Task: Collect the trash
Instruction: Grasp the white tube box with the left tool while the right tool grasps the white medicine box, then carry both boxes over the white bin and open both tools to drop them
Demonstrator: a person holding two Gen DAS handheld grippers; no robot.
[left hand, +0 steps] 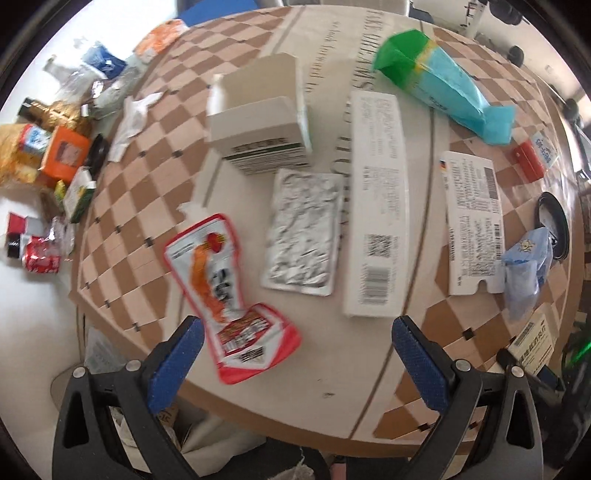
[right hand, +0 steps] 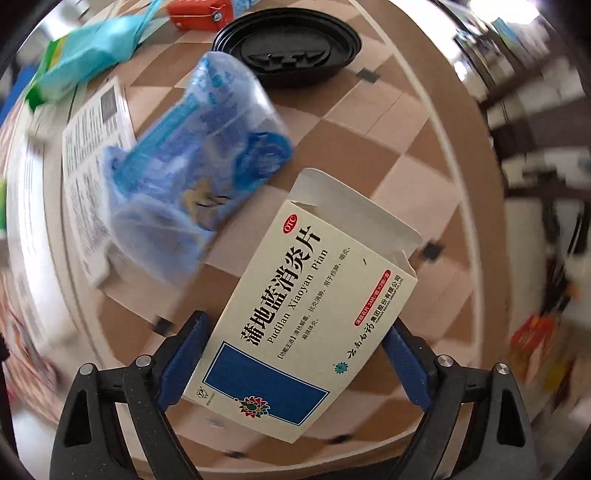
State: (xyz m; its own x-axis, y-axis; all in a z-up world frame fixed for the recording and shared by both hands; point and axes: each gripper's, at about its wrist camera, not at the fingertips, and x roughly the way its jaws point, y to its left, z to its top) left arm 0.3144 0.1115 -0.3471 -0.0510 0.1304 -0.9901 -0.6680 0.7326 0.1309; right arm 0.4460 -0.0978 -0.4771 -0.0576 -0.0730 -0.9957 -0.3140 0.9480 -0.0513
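Pinching the cream cardboard medicine box with the blue panel (right hand: pixel 295 325) across its width, the right gripper (right hand: pixel 295 354) has its blue-padded fingers (right hand: pixel 184 358) pressed against the two long edges, near the closed end. That hold leaves the open flap end pointing away, out over the checkered round table (right hand: pixel 388 177), so the box seems ready to be carried off as a piece of trash. Whether it is already clear of the tabletop I cannot tell.

Just beyond the box's open flap lies a crumpled blue plastic bag (right hand: pixel 199 162), partly over a white printed flat carton (right hand: pixel 96 147); farther out sit a black round plastic lid (right hand: pixel 295 48) and a small red box (right hand: pixel 195 14).

The left gripper (left hand: pixel 295 365) hovers with its fingers spread wide and nothing between them, low over the near edge of the table. Directly ahead of its left finger (left hand: pixel 177 365) lies a flat red-and-white sauce pouch (left hand: pixel 229 291), which looks like the likeliest next pick. Past it are a silver foil blister sheet (left hand: pixel 303 232), a long white barcoded carton (left hand: pixel 376 206), an open white cardboard box (left hand: pixel 258 122) and a turquoise-and-green paper bag (left hand: pixel 450 88). Off the table's left edge, a heap of mixed wrappers and cans (left hand: pixel 48 155) lies on the white floor, probably the collecting spot.
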